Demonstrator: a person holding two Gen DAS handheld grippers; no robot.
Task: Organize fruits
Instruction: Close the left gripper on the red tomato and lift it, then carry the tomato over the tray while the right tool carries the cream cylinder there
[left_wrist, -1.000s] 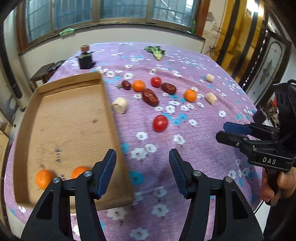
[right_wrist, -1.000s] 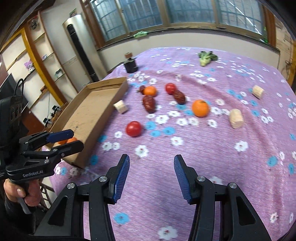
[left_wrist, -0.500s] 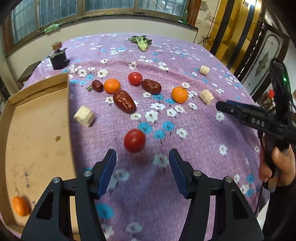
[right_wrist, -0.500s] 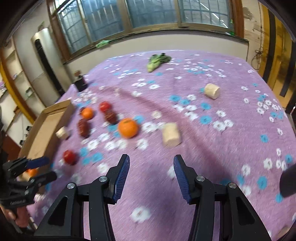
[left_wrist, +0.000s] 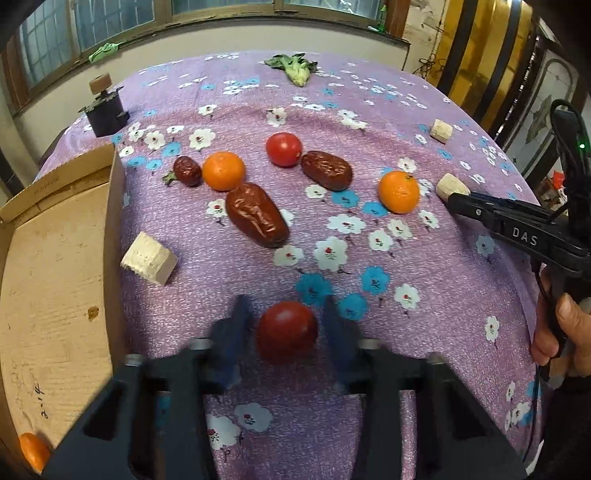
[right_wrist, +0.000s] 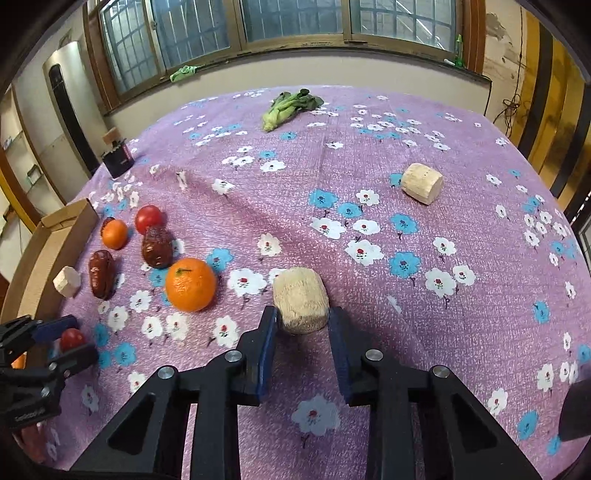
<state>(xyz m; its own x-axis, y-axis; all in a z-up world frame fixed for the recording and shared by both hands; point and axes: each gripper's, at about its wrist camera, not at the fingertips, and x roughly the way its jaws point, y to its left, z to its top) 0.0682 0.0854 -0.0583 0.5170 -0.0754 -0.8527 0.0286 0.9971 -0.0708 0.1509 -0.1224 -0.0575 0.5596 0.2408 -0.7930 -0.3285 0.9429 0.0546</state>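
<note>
Left wrist view: blurred left hand-held gripper closing around a tomato near the worktop's front edge; cardboard tray, cut off, holds one orange. Right hand-held gripper clamps a pale cork-like block.

black plastic tongs with blue pads, silver screws, white "das" lettering on one.

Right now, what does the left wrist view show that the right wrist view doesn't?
Left wrist only: the hand gripping the right tongs, and most of the box floor. Right wrist only: both pads of the right tongs shut on a chunk, plus a tall white unit by the wall. Both: the tomato between the closing left tongs, and the greens.
</note>
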